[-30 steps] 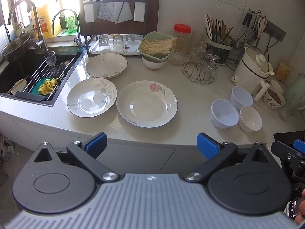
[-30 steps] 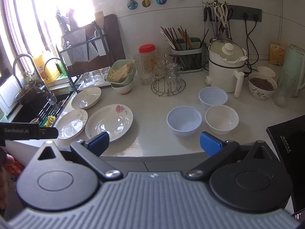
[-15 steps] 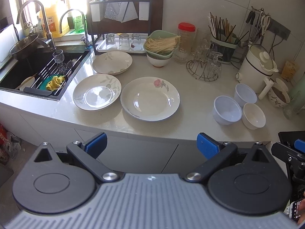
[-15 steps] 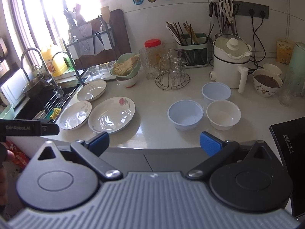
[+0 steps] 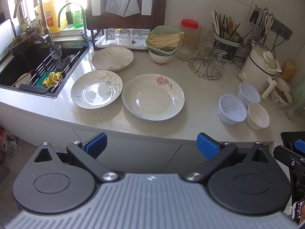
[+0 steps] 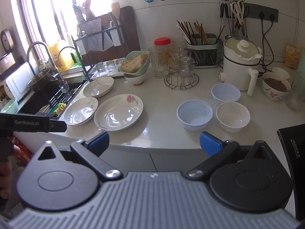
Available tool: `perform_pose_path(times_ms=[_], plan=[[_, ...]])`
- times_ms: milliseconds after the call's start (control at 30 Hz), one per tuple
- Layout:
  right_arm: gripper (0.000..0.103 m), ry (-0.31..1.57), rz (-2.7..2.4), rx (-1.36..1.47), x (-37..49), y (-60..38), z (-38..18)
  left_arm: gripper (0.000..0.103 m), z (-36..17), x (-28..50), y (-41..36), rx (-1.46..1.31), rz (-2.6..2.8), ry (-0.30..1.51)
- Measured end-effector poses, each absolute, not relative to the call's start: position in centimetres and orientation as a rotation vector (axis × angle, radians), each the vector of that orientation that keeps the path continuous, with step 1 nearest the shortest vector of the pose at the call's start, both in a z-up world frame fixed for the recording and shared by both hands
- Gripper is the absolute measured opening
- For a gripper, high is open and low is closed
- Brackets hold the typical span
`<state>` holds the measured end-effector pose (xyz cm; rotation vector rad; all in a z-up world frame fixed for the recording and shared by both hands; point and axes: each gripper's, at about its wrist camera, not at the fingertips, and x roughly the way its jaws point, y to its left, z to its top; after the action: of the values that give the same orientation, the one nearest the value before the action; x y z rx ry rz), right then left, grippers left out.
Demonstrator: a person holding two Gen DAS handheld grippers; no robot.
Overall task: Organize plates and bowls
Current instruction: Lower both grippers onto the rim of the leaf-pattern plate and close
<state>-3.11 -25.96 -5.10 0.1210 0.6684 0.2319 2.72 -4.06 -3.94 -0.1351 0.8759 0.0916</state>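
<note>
Three white plates lie on the counter: a large one with a pink flower [image 5: 153,97] [image 6: 118,112], a leaf-patterned one [image 5: 96,89] [image 6: 81,111] to its left, and another [image 5: 112,58] [image 6: 98,86] behind. To the right stand two pale blue bowls [image 5: 231,109] [image 5: 248,92] and a white bowl [image 5: 257,115]; they also show in the right wrist view as the front blue bowl [image 6: 194,114], the back blue bowl [image 6: 225,94] and the white bowl [image 6: 233,116]. My left gripper [image 5: 151,146] and right gripper [image 6: 154,143] are both open and empty, held in front of the counter edge.
A sink [image 5: 28,66] with a rack and yellow cloth lies at the left. A dish rack [image 5: 125,9], a green basket of noodles [image 5: 164,41], a glass stand [image 5: 208,66], a chopstick holder [image 5: 226,43] and a white kettle [image 5: 261,66] line the back. A black stove edge [image 6: 293,143] sits at the right.
Both grippers have moved a little closer to the counter and risen slightly; the plates and bowls sit lower and larger in view. Nothing on the counter has moved.
</note>
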Motion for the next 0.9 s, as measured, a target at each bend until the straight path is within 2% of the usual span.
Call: perform_pose_path(times_ms=[500, 900], plan=[[0.103, 0.684, 0.205, 0.125, 1.4, -20.1, -5.1, 0.102, -4.1, 9.2, 3.2, -0.109, 0.055, 0.875], [0.103, 0.692, 0.189, 0.097, 7.1, -12.6, -5.8, 0.102, -6.0, 17.6, 10.3, -0.094, 0.015, 0.906]])
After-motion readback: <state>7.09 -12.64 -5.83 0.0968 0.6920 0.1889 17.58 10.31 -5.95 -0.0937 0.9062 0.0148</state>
